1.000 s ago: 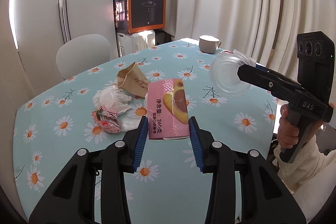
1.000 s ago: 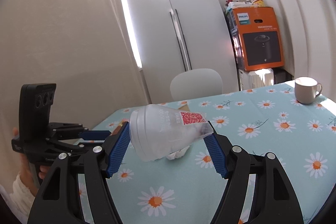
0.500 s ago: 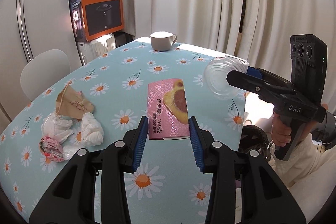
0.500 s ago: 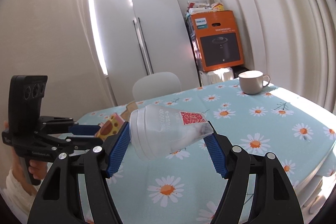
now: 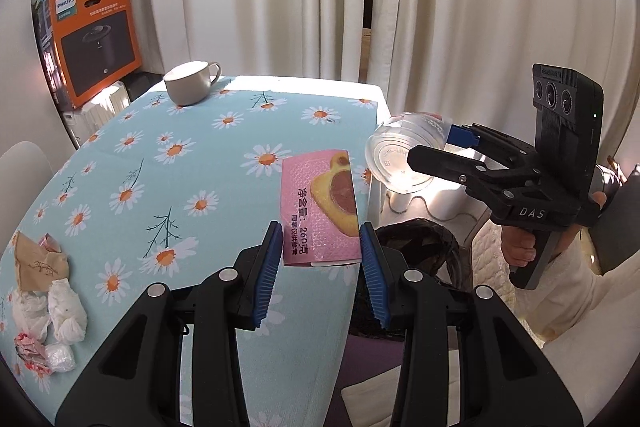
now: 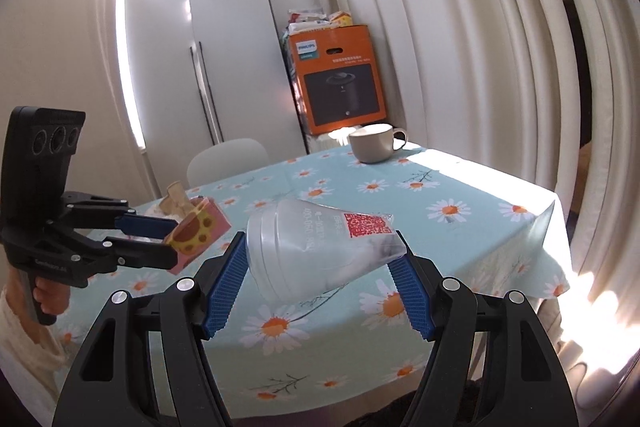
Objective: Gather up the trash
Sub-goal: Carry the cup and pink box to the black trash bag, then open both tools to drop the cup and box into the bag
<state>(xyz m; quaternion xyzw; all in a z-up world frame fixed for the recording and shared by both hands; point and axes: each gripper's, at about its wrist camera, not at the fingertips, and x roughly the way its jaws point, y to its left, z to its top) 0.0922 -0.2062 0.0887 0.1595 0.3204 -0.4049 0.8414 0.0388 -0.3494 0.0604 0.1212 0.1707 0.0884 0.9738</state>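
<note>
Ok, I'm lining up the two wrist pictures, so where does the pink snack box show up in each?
Left wrist view: the pink snack box sits centre frame, clamped between the left tongs, past the table's edge.
Right wrist view: it appears at left, gripped in the other tongs, beside the clear plastic cup held by the right tongs.
Shared landmark: the white mug on the daisy tablecloth.
</note>
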